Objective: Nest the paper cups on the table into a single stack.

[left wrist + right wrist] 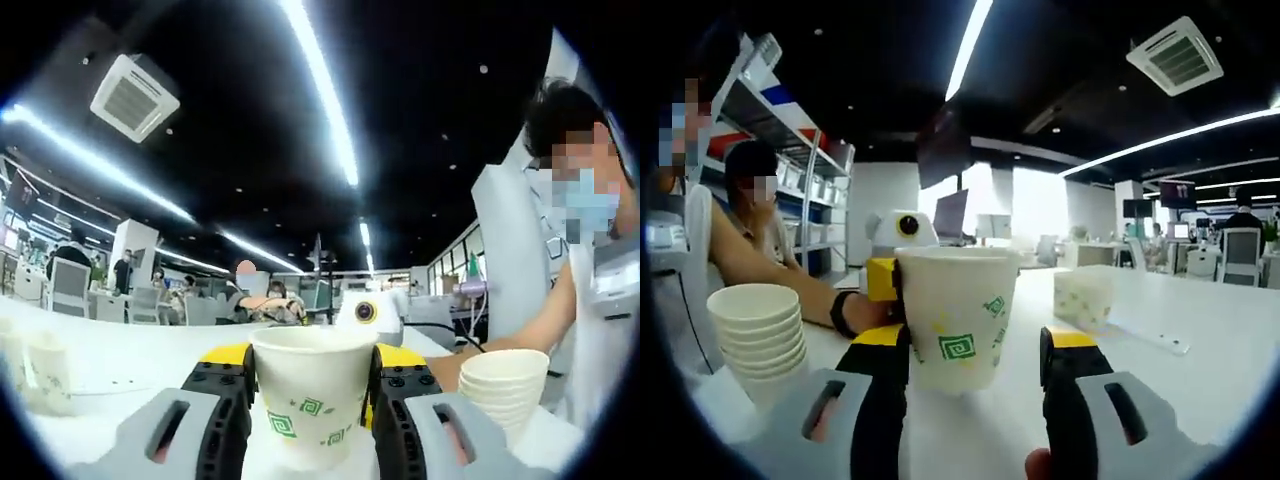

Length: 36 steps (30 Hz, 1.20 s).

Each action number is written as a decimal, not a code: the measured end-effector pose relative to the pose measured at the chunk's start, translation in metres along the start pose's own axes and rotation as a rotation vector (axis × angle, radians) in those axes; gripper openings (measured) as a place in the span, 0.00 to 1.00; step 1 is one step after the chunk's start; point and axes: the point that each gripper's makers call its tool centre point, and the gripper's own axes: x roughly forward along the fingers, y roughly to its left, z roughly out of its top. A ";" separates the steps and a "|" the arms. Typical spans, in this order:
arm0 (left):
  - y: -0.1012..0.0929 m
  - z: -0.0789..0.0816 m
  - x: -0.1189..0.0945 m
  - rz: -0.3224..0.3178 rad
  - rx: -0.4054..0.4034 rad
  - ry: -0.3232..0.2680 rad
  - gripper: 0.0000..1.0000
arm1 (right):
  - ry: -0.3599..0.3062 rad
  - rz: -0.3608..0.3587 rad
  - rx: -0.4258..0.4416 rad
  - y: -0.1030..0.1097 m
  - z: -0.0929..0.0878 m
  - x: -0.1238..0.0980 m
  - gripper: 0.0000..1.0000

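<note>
While the white table point(1200, 340) spans an open office under ceiling strip lights point(325, 90), a stack of cups point(758, 335) stands upright near a person's forearm point(770, 270). One paper cup point(310, 405) stands rim up, long axis vertical, printed with green squares; no writing is legible. Left gripper point(312, 415): clenched on this cup. Right gripper point(975, 375): jaws spread, the cup just beside one jaw and clear of the other. Two further cups point(35, 370) stand apart.
</note>
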 end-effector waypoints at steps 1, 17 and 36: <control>0.000 0.000 0.000 -0.003 0.001 -0.001 0.49 | 0.000 0.006 0.003 0.002 0.000 0.000 0.55; 0.008 -0.001 -0.005 -0.005 -0.034 -0.005 0.49 | -0.005 0.035 -0.022 0.010 0.001 0.004 0.42; 0.015 0.009 -0.008 0.042 -0.018 -0.053 0.59 | -0.033 -0.033 0.026 -0.008 0.005 -0.011 0.42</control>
